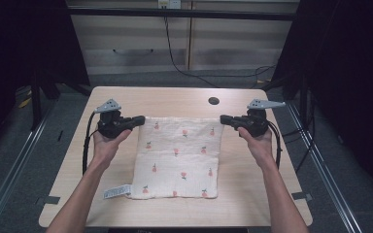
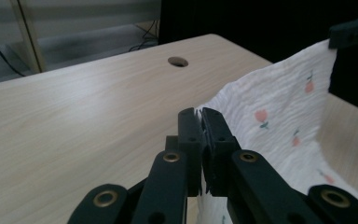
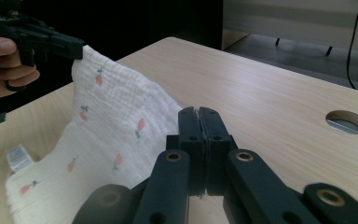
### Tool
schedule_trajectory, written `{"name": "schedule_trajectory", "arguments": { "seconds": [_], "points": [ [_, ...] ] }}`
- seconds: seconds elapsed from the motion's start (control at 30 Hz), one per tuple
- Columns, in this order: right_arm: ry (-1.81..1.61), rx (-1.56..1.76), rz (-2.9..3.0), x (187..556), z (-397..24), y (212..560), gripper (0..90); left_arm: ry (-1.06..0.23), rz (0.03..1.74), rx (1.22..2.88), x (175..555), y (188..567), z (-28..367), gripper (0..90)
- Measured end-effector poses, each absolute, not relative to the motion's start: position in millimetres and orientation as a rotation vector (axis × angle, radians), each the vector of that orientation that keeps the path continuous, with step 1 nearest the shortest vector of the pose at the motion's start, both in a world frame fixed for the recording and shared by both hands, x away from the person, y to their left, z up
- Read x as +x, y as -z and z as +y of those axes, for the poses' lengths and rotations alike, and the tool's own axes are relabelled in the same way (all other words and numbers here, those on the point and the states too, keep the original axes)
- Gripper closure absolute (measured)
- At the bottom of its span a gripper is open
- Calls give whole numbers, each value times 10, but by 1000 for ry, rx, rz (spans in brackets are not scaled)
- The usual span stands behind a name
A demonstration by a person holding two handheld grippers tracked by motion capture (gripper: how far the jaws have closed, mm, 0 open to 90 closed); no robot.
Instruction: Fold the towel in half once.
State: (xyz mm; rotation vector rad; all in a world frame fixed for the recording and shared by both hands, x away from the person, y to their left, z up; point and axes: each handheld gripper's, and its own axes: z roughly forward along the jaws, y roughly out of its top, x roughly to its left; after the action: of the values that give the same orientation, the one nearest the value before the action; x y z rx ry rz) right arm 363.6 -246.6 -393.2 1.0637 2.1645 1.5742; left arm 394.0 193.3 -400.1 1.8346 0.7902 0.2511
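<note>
High view: the cloth (image 1: pixel 177 158) is a white, crinkle-textured square printed with small red fruit motifs, with a label tag (image 1: pixel 116 191) at its near left corner. My left gripper (image 1: pixel 139 120) clamps the far left corner, jaws closed on the fabric. My right gripper (image 1: pixel 223 119) clamps the far right corner likewise. That far edge hangs raised between them; the near edge lies on the table (image 1: pixel 252 199), a pale wood-grain top with a round cable hole (image 1: pixel 213 101). Grey floor, cabinets and dark curtains surround it.

Dim, perhaps slightly soft, dark surroundings
</note>
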Motion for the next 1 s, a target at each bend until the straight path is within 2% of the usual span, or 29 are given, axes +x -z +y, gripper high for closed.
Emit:
{"name": "schedule_trajectory", "arguments": {
  "seconds": [0.27,0.63,1.0],
  "points": [
    [-1577,1028,2222,3484,-2419,4051,891,-244,772,1866,3846,4122,1923,872],
    [-1612,981,2248,3155,-2433,4086,891,-285,710,1873,3566,3994,2002,871],
    [-1585,1008,2313,2847,-2467,4302,891,-254,717,1882,3325,4186,2183,869]
  ]
}}
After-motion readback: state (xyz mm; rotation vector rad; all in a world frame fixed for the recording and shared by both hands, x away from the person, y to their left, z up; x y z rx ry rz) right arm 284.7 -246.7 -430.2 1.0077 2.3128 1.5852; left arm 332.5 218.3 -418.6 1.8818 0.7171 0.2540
